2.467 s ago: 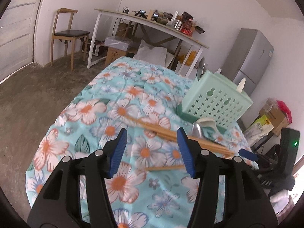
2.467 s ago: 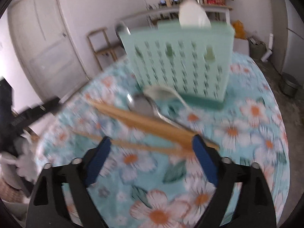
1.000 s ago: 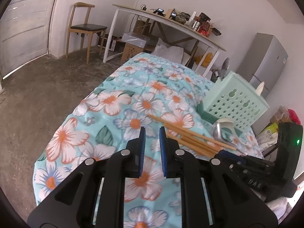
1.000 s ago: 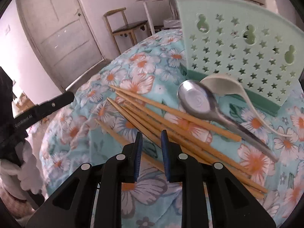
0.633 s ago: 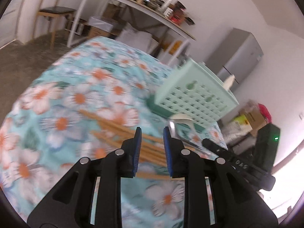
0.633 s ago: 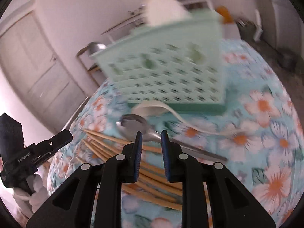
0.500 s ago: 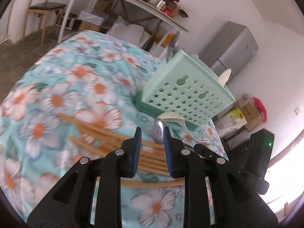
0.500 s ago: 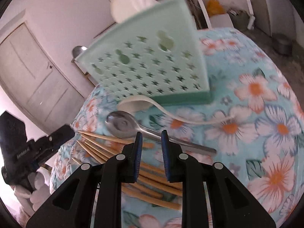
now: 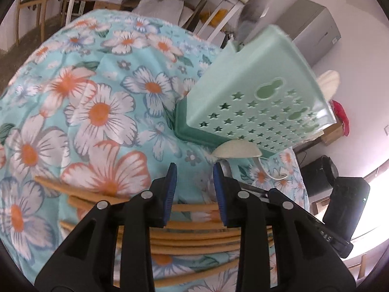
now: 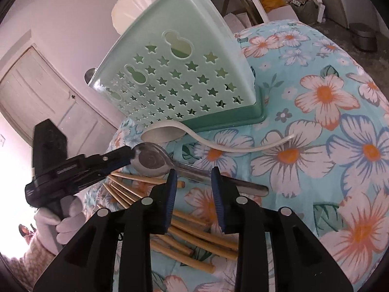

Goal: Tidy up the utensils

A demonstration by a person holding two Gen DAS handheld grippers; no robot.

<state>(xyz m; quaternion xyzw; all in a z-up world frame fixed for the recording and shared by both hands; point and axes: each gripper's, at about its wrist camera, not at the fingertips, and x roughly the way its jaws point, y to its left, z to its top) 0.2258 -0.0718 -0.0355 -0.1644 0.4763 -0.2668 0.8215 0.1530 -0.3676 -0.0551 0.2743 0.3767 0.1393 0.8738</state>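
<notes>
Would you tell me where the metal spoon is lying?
In the right wrist view, the metal spoon lies centrally on the floral cloth, between the white spoon and chopsticks.

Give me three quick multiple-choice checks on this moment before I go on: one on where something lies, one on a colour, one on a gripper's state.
1. Where does the white spoon lie?
A. On the cloth at the foot of the holder
B. Inside the holder
C. Under the chopsticks

2. What colour is the utensil holder?
A. Orange
B. Mint green
C. Black

3. How does the right gripper stand?
A. Clamped on a chopstick
B. Open, holding nothing
C. Clamped on the white spoon

Answers: 1 A, its bowl rests by the holder's dark green base. 2 B, pale green walls with star cut-outs. 3 B, its jaws have just been opening above the metal spoon handle, pads pressing on nothing.
</notes>
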